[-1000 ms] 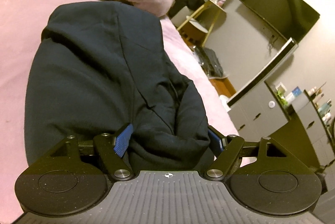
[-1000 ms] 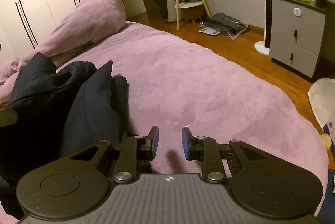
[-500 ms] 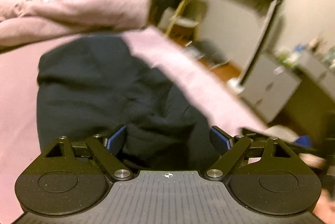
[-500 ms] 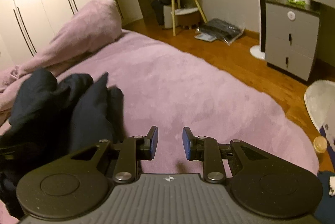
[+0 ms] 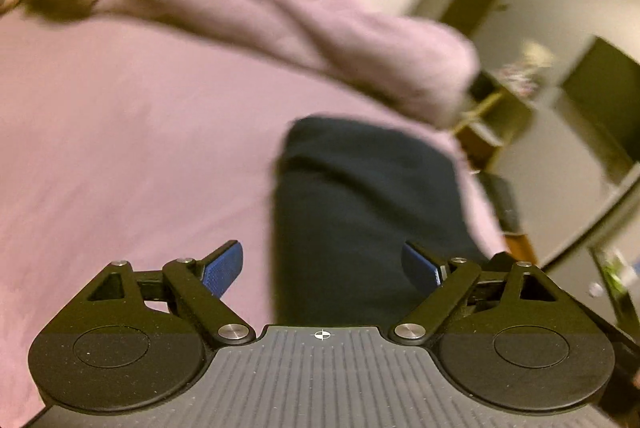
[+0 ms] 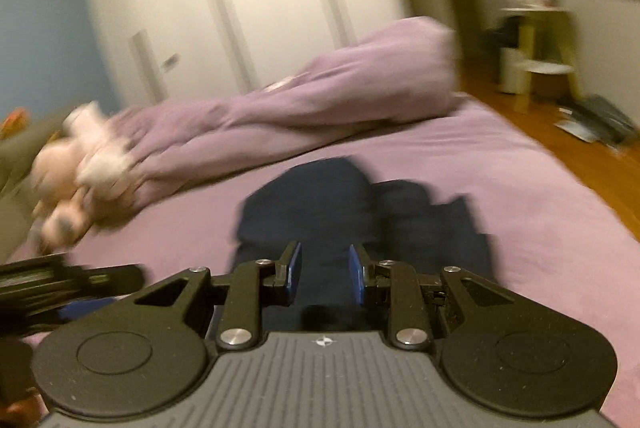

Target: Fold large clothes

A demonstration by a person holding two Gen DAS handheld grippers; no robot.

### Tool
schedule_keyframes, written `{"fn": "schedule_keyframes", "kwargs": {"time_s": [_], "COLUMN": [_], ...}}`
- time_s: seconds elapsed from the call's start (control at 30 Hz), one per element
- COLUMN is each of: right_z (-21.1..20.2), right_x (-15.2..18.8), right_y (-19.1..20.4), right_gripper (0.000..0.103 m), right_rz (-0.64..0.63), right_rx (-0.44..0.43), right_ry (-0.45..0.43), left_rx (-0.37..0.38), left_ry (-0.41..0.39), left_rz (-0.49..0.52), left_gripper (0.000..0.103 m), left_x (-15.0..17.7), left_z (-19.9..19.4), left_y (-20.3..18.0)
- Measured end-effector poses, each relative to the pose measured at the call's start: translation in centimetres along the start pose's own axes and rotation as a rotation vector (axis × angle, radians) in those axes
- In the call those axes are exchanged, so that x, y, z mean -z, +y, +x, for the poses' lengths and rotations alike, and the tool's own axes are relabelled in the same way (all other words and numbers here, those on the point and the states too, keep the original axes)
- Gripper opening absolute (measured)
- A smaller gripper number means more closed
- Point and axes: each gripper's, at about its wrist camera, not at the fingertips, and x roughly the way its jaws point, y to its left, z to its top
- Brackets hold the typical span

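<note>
A dark navy garment [image 5: 360,203] lies bunched in a long bundle on the purple bed [image 5: 120,147]. My left gripper [image 5: 322,268] hovers over its near end with the jaws wide apart; the cloth shows between them but neither pad presses on it. In the right wrist view the same garment [image 6: 340,195] sits just ahead of my right gripper [image 6: 325,274]. Its blue pads stand a narrow gap apart with nothing gripped. Both views are motion-blurred. The left gripper's black frame [image 6: 60,284] shows at the left edge of the right wrist view.
A rolled purple duvet [image 6: 320,99] lies across the far side of the bed, with a plush toy [image 6: 80,163] at its left end. White wardrobe doors [image 6: 260,7] stand behind. To the right are a wooden floor [image 6: 580,155] and a small side table [image 6: 536,39].
Both cameras have swung left and risen. The left jaws widened and drew back from the garment, which now sits right of centre. The right view now faces the garment instead of bare bed.
</note>
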Motion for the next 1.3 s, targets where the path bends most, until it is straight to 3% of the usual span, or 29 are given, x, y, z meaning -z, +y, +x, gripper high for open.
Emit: {"fn": "schedule_keyframes", "kwargs": {"time_s": [0.1, 0.27, 0.37, 0.5, 0.63, 0.83, 1.0, 1.3], "right_z": [3.0, 6.9, 7.2, 7.0, 6.6, 3.7, 5.5, 11.2], "right_x": [0.9, 3.5, 5.3, 6.3, 4.6, 0.7, -1.0, -4.1], "right_y": [2.5, 1.2, -2.2, -2.9, -2.0, -0.1, 2.2, 5.0], "right_gripper": [0.026, 0.031, 0.036, 0.037, 0.04, 0.04, 0.04, 0.04], "right_rz": [-0.13, -0.242, -0.16, -0.16, -0.145, -0.114, -0.169, -0.225], "right_rx": [0.019, 0.269, 0.257, 0.252, 0.235, 0.192, 0.186, 0.162], "right_ry": [0.043, 0.081, 0.08, 0.05, 0.071, 0.014, 0.039, 0.062], "left_rx": [-0.037, -0.051, -0.05, -0.049, -0.048, -0.047, -0.047, -0.119], "left_ry": [0.068, 0.123, 0.149, 0.131, 0.122, 0.125, 0.123, 0.123], "left_rz": [-0.043, -0.017, 0.005, 0.012, 0.012, -0.027, -0.021, -0.066], "left_gripper": [0.089, 0.089, 0.089, 0.09, 0.09, 0.09, 0.09, 0.09], "left_x": [0.4, 1.3, 1.8, 1.5, 1.5, 1.2, 1.0, 0.3], "left_z": [2.2, 4.3, 4.9, 5.4, 5.2, 5.5, 5.7, 6.7], "left_y": [1.2, 1.6, 1.2, 0.5, 0.3, 0.9, 0.9, 2.9]}}
